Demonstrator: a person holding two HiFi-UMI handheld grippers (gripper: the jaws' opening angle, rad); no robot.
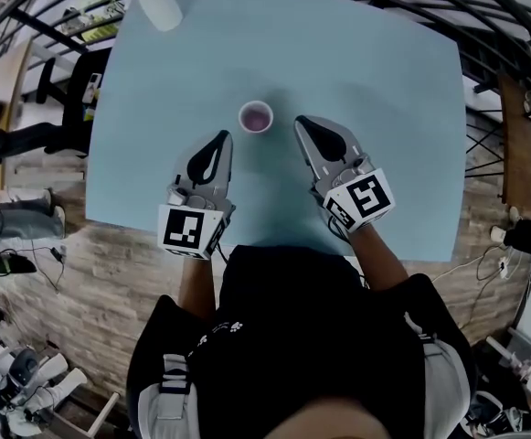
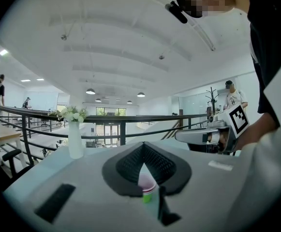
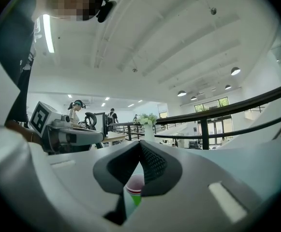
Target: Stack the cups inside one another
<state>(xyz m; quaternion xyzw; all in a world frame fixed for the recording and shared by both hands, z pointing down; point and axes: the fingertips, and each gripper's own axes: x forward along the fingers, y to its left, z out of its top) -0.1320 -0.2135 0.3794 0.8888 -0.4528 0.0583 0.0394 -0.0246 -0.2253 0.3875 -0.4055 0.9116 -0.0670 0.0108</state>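
Observation:
A small stack of cups (image 1: 255,116) stands upright near the middle of the pale blue table (image 1: 384,71), with a pink cup on top and a green one showing beneath it (image 2: 147,197). My left gripper (image 1: 221,136) is just near-left of the stack, apart from it, jaws shut and empty. To the right of the stack is my right gripper (image 1: 301,121), also shut and holding nothing. In the left gripper view the cups (image 2: 147,182) show just past the closed jaw tips (image 2: 143,149). The right gripper view frames the same cups (image 3: 135,184) below its closed jaws (image 3: 140,146).
A white vase of flowers (image 1: 158,5) stands at the table's far left corner. A black railing (image 2: 121,122) runs beyond the far edge. The table's near edge (image 1: 274,245) lies against my body. People stand at desks in the background (image 3: 76,111).

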